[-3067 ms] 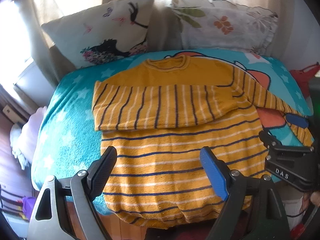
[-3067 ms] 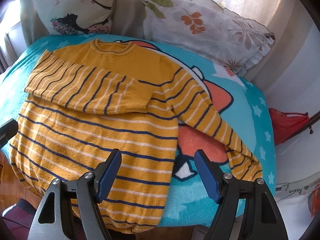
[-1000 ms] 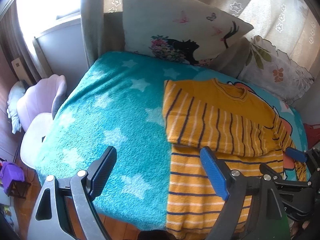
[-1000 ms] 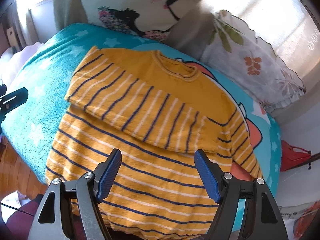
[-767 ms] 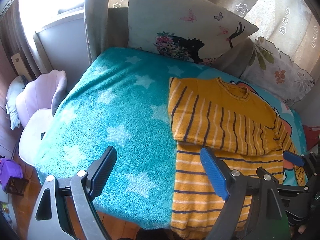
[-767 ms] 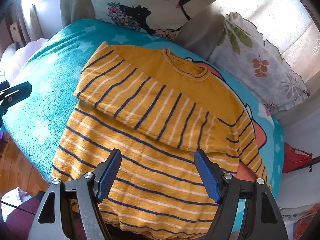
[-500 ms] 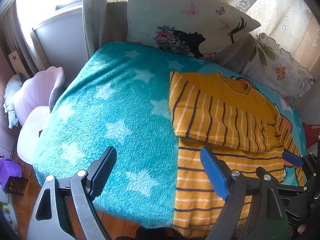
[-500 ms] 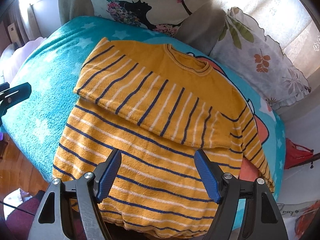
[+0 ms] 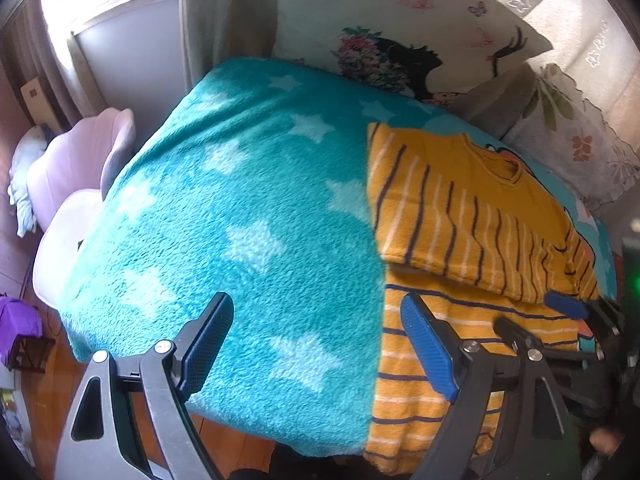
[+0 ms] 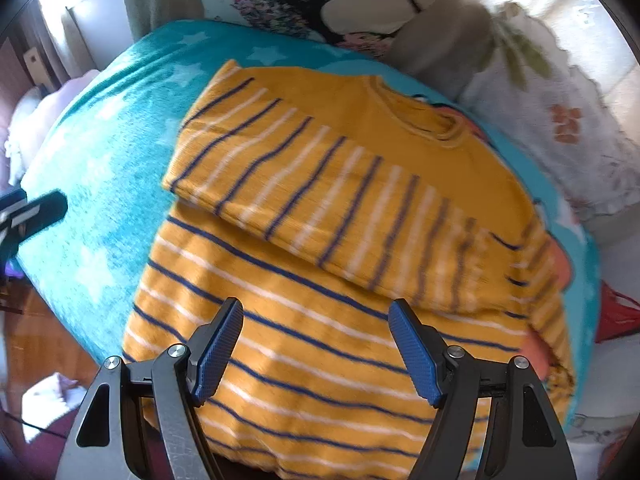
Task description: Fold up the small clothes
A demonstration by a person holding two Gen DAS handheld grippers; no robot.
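Both grippers have dropped closer to the bed since the earlier frames, and the sweater now fills more of each view. Left to right in the left wrist view, teal blanket spans the frame's left and middle, with the left gripper over it, jaws wide apart and empty; the yellow striped sweater lies at its right, its side edge just beside the right pad. In the right wrist view, the right gripper hangs directly over the sweater's lower body, jaws spread with nothing between them. The sweater's long axis runs from lower frame to upper right, one sleeve folded across the chest. The right hand looks nearer. The hem falls below both frames, and the far sleeve is cut off at right.
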